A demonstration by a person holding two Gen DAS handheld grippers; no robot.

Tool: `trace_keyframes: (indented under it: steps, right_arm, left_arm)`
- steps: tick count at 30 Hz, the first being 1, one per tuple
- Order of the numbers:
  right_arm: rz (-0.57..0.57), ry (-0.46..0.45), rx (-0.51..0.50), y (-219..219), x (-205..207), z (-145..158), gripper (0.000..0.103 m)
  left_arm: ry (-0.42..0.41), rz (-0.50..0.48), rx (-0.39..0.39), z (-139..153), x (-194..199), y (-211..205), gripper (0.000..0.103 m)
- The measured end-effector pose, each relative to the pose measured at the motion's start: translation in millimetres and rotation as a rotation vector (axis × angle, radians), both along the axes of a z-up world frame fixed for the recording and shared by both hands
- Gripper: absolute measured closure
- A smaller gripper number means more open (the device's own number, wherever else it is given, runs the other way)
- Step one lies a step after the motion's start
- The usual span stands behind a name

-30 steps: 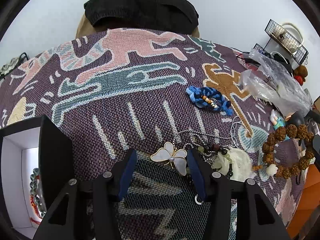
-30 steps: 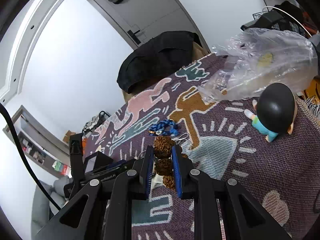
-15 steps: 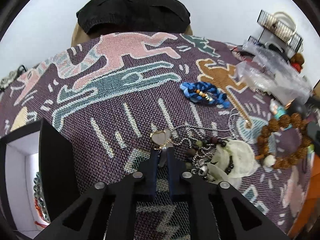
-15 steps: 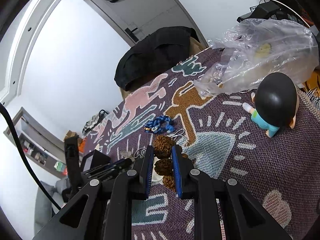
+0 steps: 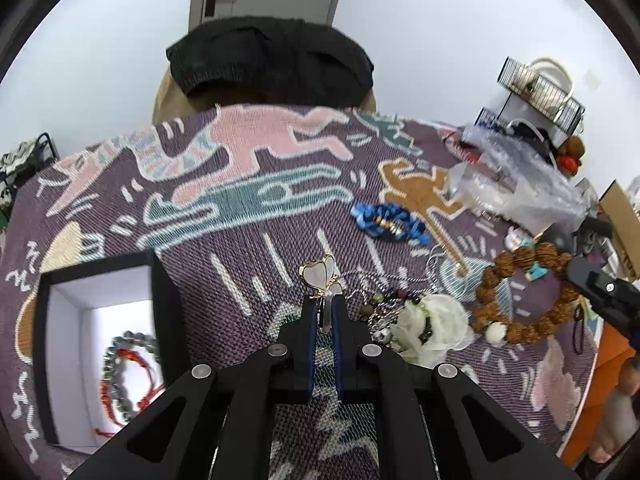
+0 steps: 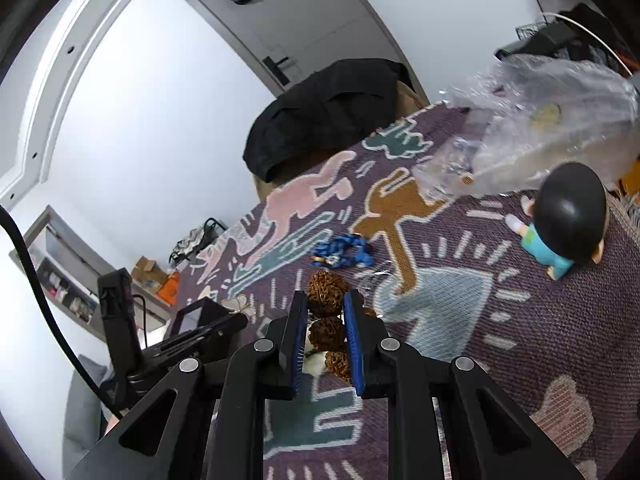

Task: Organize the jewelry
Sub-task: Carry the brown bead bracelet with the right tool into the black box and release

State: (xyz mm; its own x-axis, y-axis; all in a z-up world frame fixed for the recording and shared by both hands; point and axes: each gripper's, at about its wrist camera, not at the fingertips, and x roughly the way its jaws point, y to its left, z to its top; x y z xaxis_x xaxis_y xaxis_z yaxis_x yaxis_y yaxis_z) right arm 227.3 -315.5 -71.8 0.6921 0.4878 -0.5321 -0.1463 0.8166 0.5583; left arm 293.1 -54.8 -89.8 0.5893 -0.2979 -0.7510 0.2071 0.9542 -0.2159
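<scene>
My left gripper point(image 5: 325, 305) is shut on a white butterfly pendant point(image 5: 320, 276) and holds it up above the cloth, its chain trailing to a tangle of beads point(image 5: 384, 308) and a pale flower piece point(image 5: 438, 326). My right gripper point(image 6: 325, 307) is shut on a brown seed-bead bracelet point(image 6: 327, 298), which hangs as a ring in the left wrist view point(image 5: 520, 300). An open black box point(image 5: 96, 344) with white lining at lower left holds a grey bead bracelet point(image 5: 120, 376) and a red cord one. A blue braided bracelet point(image 5: 386, 222) lies further back.
A patterned purple cloth point(image 5: 240, 208) covers the table. A crumpled clear plastic bag point(image 5: 516, 184) and a black-haired figurine point(image 6: 568, 216) sit at the right. A chair with a black garment point(image 5: 272, 60) stands behind. A wire rack point(image 5: 540, 92) is at far right.
My left gripper closed on the butterfly pendant and lifted it off the cloth, pulling its chain. My right gripper kept its hold on the seed bracelet.
</scene>
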Motion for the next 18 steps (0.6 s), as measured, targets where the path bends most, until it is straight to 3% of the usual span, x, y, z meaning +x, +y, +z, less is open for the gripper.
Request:
trace_keyframes:
  steps: [10, 18]
  right_arm:
    - [0.057, -0.077, -0.025, 37.4, -4.2, 34.9, 0.083]
    - [0.107, -0.108, -0.048, 77.2, -5.3, 50.7, 0.083]
  left_arm:
    - [-0.088, 0.042, -0.042, 39.9, -25.8, 41.0, 0.096]
    - [-0.087, 0.095, -0.064, 36.0, -39.8, 81.9, 0.096]
